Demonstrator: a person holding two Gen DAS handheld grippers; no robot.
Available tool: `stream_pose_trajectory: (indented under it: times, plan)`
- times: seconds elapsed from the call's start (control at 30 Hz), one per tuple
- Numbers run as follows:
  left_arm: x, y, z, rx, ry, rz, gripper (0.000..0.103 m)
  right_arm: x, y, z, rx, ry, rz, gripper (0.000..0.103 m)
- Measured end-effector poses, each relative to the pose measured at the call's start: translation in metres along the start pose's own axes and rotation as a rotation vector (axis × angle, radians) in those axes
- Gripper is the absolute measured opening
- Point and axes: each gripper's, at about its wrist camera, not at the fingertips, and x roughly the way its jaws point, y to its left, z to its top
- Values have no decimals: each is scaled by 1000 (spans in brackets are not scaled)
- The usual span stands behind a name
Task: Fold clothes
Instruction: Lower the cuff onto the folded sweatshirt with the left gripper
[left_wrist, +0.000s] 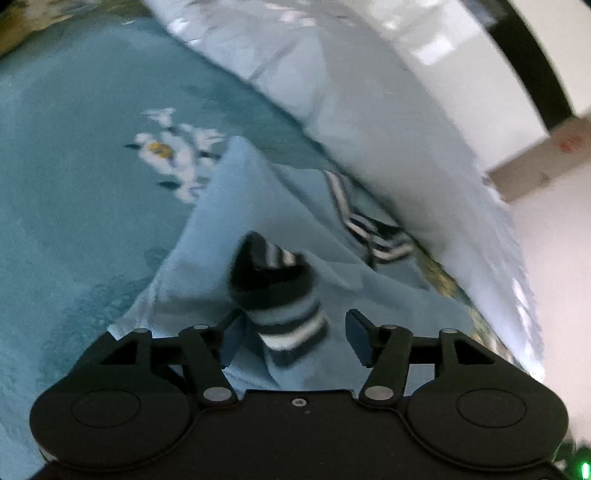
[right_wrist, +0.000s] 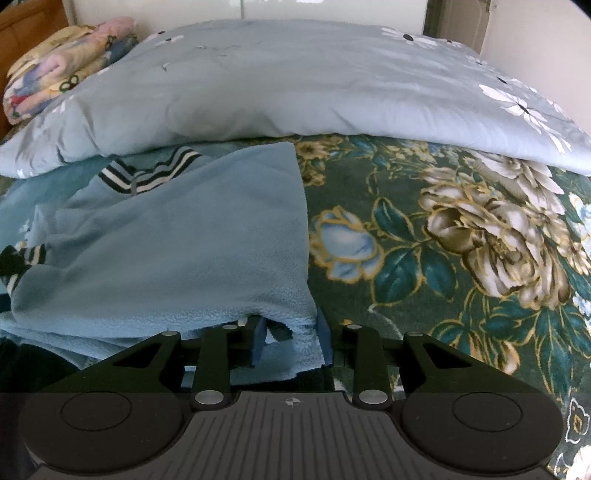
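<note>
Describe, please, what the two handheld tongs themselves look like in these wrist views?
Both are matte black. The left tongs have angular linkage arms with silver pivot pins, two round discs on a wide body, and dark blue pads. A green light glows at the body's lower right corner. The right tongs look alike, but their body has a ribbed grey panel with a small cross mark. No cables, hands or sleeves show.

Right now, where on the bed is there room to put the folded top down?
The flowered bedspread lies bare right of the light blue fleece top, below the grey-blue quilt. The teal sheet left of the top is also free. It is crowded around the striped cuff and collar.
</note>
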Motion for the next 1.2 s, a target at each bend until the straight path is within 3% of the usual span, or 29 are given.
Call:
stream_pose_trajectory:
  times: [0.07,0.13,0.23,0.37,0.5,0.6,0.73,1.0,1.2]
  plan:
    - [5,6,5,-90,19,-1,48,0,0,0,-4,2,1,27]
    - [9,12,7,-145,25,28,19,0,-1,0,-4,5,3,27]
    - [8,8,10,-85,15,34,12,0,-2,0,1,9,6,28]
    - [-1,-5,16,10,-21,-31,10,1,-4,0,6,10,9,28]
    - [-28,-16,23,89,-164,-206,10,1,-5,-1,18,1,11,29]
    - [-23,-17,22,173,-147,-149,10,2,-4,-3,12,-3,10,29]
    - [10,13,10,130,-24,3,10,3,-3,-3,15,4,8,31]
    - [16,27,-1,126,-19,64,12,6,-3,-5,14,17,21,36]
    - [-8,7,4,186,-121,24,11,1,-4,-6,7,-1,24,36]
